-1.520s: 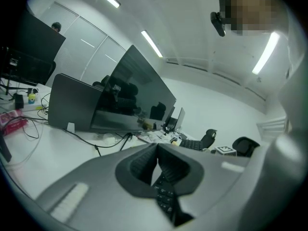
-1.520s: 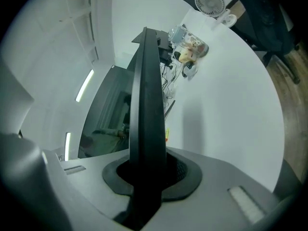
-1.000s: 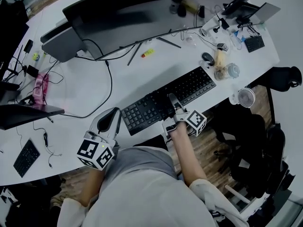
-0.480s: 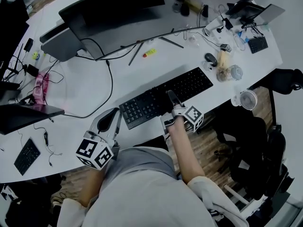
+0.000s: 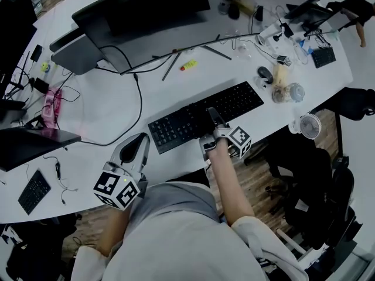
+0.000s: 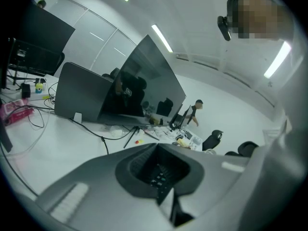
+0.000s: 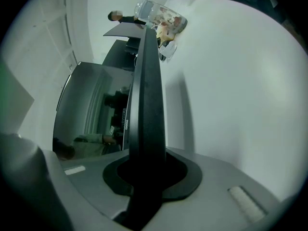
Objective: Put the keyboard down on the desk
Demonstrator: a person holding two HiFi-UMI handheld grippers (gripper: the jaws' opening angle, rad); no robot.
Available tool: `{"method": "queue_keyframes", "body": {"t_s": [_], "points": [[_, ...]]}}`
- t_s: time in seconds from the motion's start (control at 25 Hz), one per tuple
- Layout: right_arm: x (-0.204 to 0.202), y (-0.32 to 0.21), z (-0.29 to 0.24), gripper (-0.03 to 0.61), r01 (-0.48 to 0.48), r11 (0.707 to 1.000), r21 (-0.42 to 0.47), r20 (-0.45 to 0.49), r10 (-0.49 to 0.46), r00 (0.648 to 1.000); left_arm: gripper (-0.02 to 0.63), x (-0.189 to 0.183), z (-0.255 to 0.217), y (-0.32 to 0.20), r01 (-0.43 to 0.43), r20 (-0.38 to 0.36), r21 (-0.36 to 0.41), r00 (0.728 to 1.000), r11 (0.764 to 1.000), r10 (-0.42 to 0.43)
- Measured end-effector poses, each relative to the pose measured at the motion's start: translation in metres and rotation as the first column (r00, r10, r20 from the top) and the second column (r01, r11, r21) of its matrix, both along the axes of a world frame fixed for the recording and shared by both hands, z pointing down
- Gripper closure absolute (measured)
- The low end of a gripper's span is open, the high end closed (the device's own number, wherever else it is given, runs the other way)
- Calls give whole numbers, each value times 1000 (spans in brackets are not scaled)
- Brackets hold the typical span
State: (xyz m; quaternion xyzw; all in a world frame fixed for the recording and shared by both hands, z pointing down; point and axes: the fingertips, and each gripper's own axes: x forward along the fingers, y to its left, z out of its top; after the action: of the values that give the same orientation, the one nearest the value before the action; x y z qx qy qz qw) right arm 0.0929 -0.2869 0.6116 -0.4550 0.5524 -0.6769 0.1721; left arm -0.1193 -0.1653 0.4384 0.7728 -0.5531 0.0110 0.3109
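A black keyboard [image 5: 181, 124] lies slanted near the front edge of the white desk [image 5: 94, 116]. My right gripper [image 5: 212, 117] is shut on its near edge, about the middle. In the right gripper view the keyboard [image 7: 147, 90] runs edge-on out from between the jaws of my right gripper [image 7: 144, 177], close over the white desktop. I cannot tell whether it touches the desk. My left gripper [image 5: 140, 139] rests at the desk's edge just left of the keyboard, jaws together and holding nothing. In the left gripper view, keys of the keyboard [image 6: 158, 176] show through the notch of that gripper [image 6: 166, 196].
A wide curved monitor [image 5: 152, 16] stands behind the keyboard, with a black cable [image 5: 138, 107] looping across the desk. A mouse [image 5: 265, 72], jars [image 5: 295, 91] and a small fan [image 5: 309, 124] sit at right. A number pad [image 5: 33, 191] lies at left. Black chairs [image 5: 310, 174] stand beside the desk.
My right gripper and the keyboard have shifted a little further onto the desk, away from the front edge, and lower. The left gripper has stayed in place.
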Motion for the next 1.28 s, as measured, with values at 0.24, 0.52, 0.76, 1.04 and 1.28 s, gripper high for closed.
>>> {"method": "queue_keyframes", "body": {"t_s": [0.24,0.52,0.76,1.04,1.28], "points": [[-7,-8,9,495,-1,1000,-18,3,1,1000,614,-9,4,-3,15,-2,-13,1000,1000,-16],[-9,-15,21,495,-10,999,-48,2,10,1000,614,-12,8,-6,27,-8,-26,1000,999,-27],[-13,-21,28,495,-11,998,-59,0,11,1000,614,-15,11,-10,27,-10,-37,1000,999,-28],[-22,-27,35,497,-2,997,-75,-3,2,1000,614,-17,16,-13,27,-18,-47,999,999,-28],[-23,-29,42,496,-27,995,-92,-2,27,1000,614,-19,19,-14,29,-23,-54,999,998,-30]]}}
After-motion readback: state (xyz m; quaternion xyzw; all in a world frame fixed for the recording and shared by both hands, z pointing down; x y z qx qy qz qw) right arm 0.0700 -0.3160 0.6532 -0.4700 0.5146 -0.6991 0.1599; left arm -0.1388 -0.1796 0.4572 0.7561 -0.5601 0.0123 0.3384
